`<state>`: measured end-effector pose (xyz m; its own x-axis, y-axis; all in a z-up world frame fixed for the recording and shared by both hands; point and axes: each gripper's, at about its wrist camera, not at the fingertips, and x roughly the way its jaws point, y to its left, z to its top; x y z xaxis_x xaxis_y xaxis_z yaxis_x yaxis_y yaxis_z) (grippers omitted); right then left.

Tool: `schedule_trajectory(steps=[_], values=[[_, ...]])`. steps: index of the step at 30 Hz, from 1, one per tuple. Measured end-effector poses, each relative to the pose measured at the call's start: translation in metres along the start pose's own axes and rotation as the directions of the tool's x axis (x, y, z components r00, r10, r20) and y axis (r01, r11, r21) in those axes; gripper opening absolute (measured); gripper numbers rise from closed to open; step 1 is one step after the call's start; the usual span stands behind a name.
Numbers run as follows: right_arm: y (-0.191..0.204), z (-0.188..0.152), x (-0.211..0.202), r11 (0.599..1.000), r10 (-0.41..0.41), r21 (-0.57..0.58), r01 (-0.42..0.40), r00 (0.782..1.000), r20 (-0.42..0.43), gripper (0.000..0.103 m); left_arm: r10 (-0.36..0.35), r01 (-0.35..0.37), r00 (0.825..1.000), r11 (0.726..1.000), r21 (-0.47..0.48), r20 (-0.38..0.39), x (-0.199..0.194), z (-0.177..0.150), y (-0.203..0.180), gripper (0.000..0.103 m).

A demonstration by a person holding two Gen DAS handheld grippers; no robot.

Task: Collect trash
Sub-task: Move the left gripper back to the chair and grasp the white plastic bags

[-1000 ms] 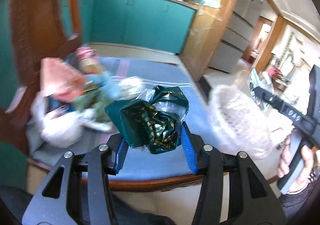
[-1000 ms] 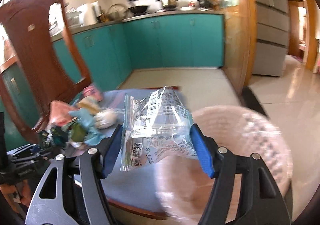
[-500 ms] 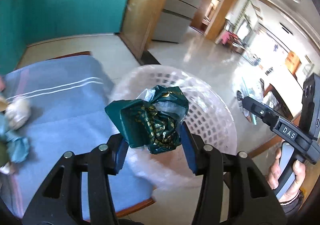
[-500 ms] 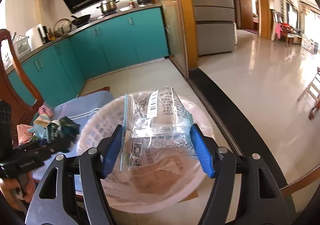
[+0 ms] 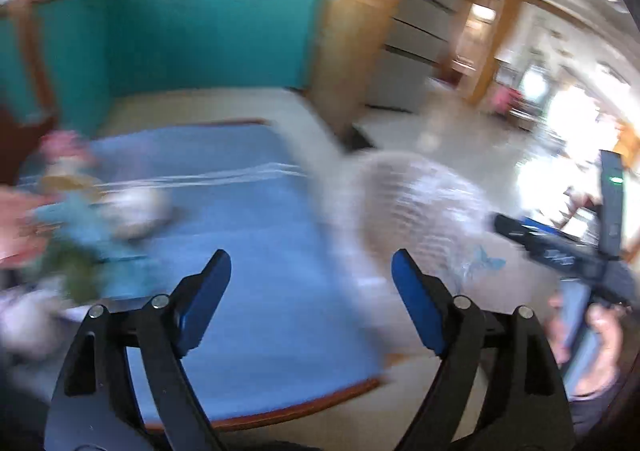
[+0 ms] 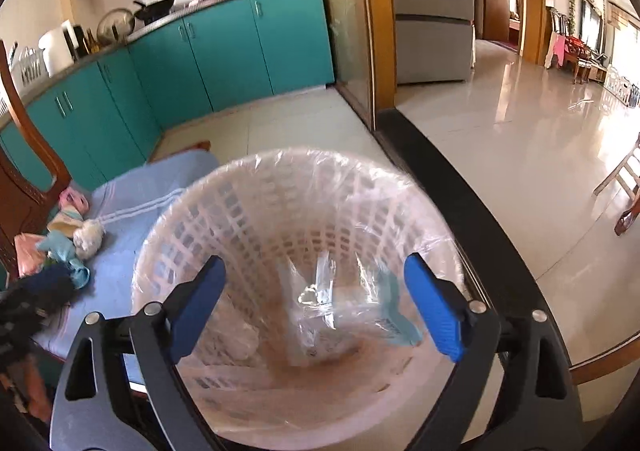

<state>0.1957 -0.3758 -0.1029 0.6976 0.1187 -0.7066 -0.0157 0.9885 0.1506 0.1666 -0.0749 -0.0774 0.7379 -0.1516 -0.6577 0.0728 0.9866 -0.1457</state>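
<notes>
Teal kitchen cabinets (image 6: 224, 51) back our blue-clothed table (image 5: 256, 235). At six o'clock in the right view our lined basket (image 6: 280, 187) holds a clear wrapper (image 6: 332, 307). More trash (image 6: 68, 239) waits at nine o'clock, so we judge the job partly done. Our left gripper (image 5: 310, 279) and right gripper (image 6: 316, 287) are opening, nothing between their jaws.

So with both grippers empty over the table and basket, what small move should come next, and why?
Probably swing the left gripper, its jaws opening and empty, toward the trash pile on the blue table. The clear wrapper already lies in the basket.
</notes>
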Motion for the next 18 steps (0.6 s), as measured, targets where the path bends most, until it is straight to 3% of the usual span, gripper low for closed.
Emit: schedule_trajectory(steps=[1, 4, 8, 13, 16, 18], values=[[0.005, 0.000, 0.002, 1.000, 0.014, -0.003, -0.014, 1.000, -0.003, 0.089, 0.088, -0.087, 0.996, 0.996, -0.021, 0.027, -0.010, -0.004, 0.016, 0.083], [0.024, 0.001, 0.005, 0.998, 0.065, -0.024, -0.066, 0.998, -0.013, 0.089, 0.300, -0.293, 0.952, 0.950, -0.103, 0.057, -0.035, -0.015, 0.067, 0.083], [0.064, 0.002, 0.006, 0.989, 0.108, -0.100, -0.109, 0.994, -0.008, 0.089, 0.460, -0.454, 0.888, 0.873, -0.179, -0.011, -0.048, -0.031, 0.130, 0.083], [0.102, -0.002, 0.003, 0.972, 0.170, -0.161, -0.172, 0.985, -0.030, 0.089, 0.471, -0.481, 0.876, 0.854, -0.197, -0.102, -0.035, -0.046, 0.168, 0.081], [0.118, -0.005, -0.004, 0.962, 0.190, -0.197, -0.192, 0.981, -0.029, 0.089, 0.438, -0.456, 0.889, 0.874, -0.168, -0.133, -0.024, -0.055, 0.173, 0.059], [0.126, -0.007, -0.007, 0.958, 0.190, -0.215, -0.192, 0.981, -0.030, 0.089, 0.422, -0.442, 0.895, 0.881, -0.171, -0.142, -0.022, -0.060, 0.173, 0.053]])
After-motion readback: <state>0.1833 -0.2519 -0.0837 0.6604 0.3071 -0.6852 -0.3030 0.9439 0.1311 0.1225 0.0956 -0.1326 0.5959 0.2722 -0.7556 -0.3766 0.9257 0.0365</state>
